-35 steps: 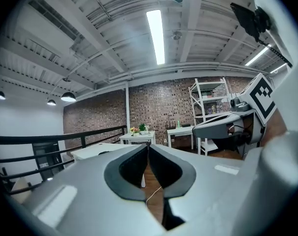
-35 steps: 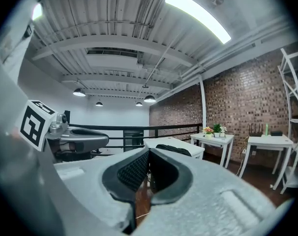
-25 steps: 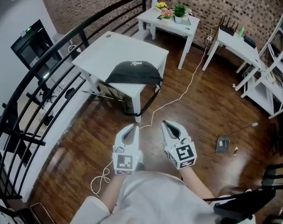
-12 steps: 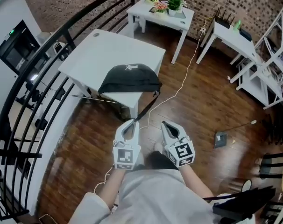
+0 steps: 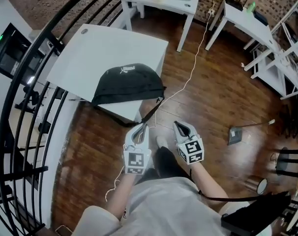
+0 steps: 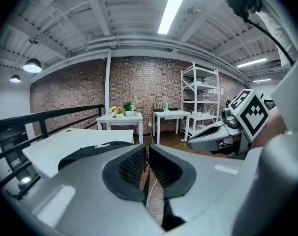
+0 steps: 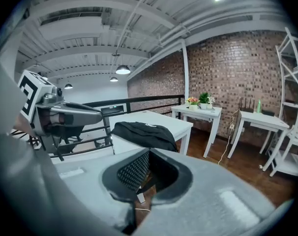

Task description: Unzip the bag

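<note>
The left gripper and the right gripper, jaws pressed together on nothing, hang before the black bag at the near edge of the white table, so an unsteadied zipper pull could drag it off.

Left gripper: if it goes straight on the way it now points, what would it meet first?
Probably the near edge of the white table, under the black bag; depth is unclear, so the left gripper may brush its strap first.

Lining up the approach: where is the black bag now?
Head view, centre-left: the black bag lies at the near edge of the white table, ahead of the left gripper.
</note>
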